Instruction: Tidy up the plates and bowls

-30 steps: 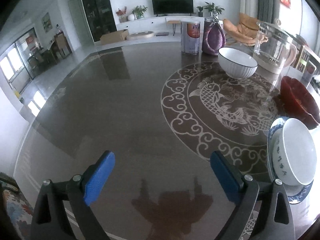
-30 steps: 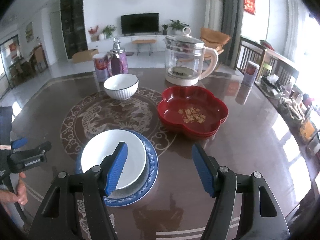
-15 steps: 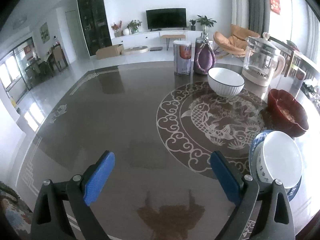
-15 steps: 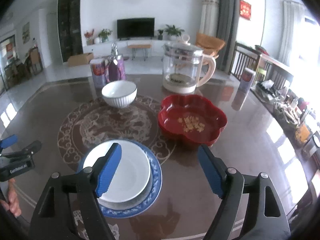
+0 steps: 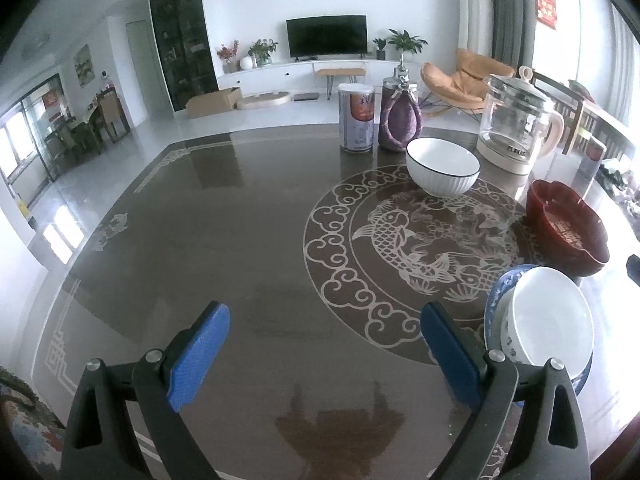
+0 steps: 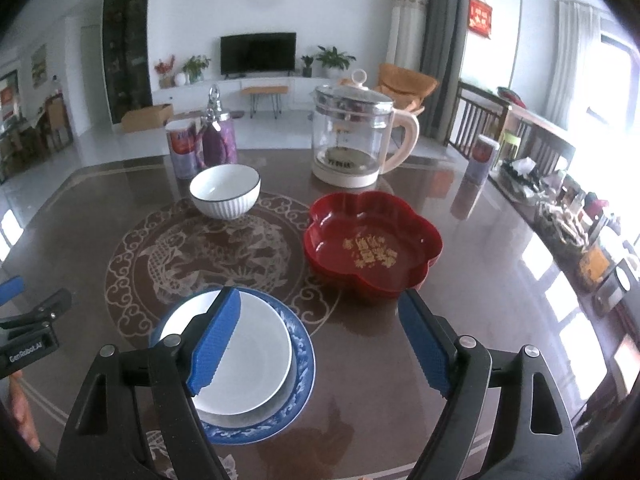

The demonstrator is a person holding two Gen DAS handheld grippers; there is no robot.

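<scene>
Sitting inside the blue patterned plate (image 6: 298,380), the white bowl (image 6: 244,356) rests at the near edge of the fish medallion (image 6: 208,252) printed on the dark table (image 6: 460,320). Across the medallion from it, on the far rim, stands the ribbed white bowl (image 6: 224,190), upright and empty. Just right of the medallion lies the red flower-shaped dish (image 6: 372,246), with gold lettering on its floor. Beyond the medallion stand a glass kettle (image 6: 352,140), a purple bottle (image 6: 218,140) and a tin (image 6: 182,152), the tin perhaps touching the bottle.

The right gripper (image 6: 320,340) hangs above the medallion's near right side, spread wide with nothing between its pads, one pad over the white bowl. The left gripper (image 5: 324,354), left of the medallion, is also spread and empty over bare table.
</scene>
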